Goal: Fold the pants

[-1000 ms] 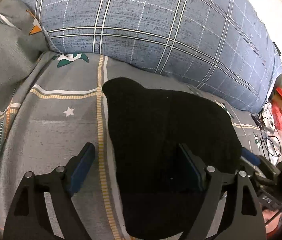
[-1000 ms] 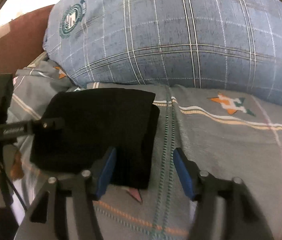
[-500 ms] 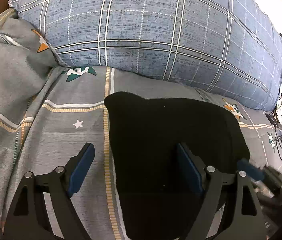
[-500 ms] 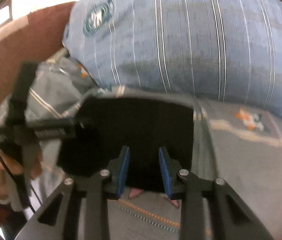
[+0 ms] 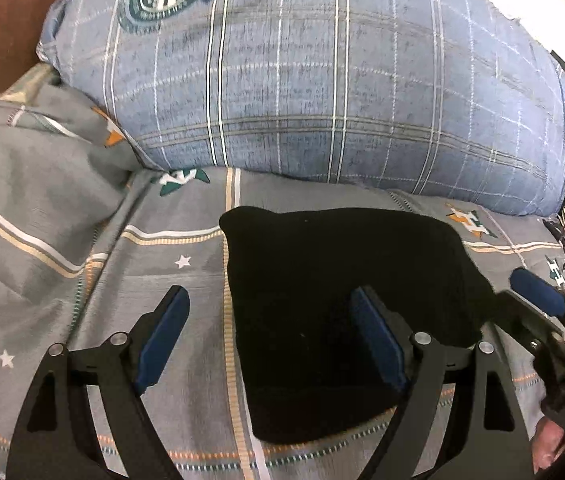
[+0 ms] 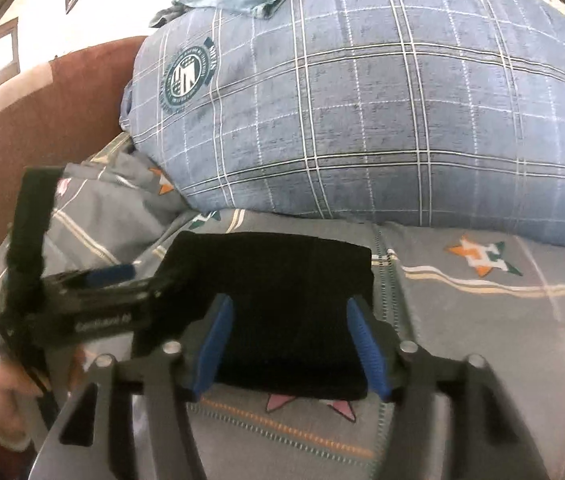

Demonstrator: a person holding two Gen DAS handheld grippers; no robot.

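I am holding my left gripper (image 5: 270,336) spread wide and empty; my right gripper (image 6: 292,348) has just been opening, gripping nothing. Below both, the pants (image 5: 346,304) are lying as a compact black rectangle on the bedsheet (image 5: 154,264), so folding looks finished.

Both wrist cams sit low and close over the bed (image 5: 170,240), tilted down toward the plaid pillow (image 5: 322,80); both catch the black pants (image 6: 282,300).
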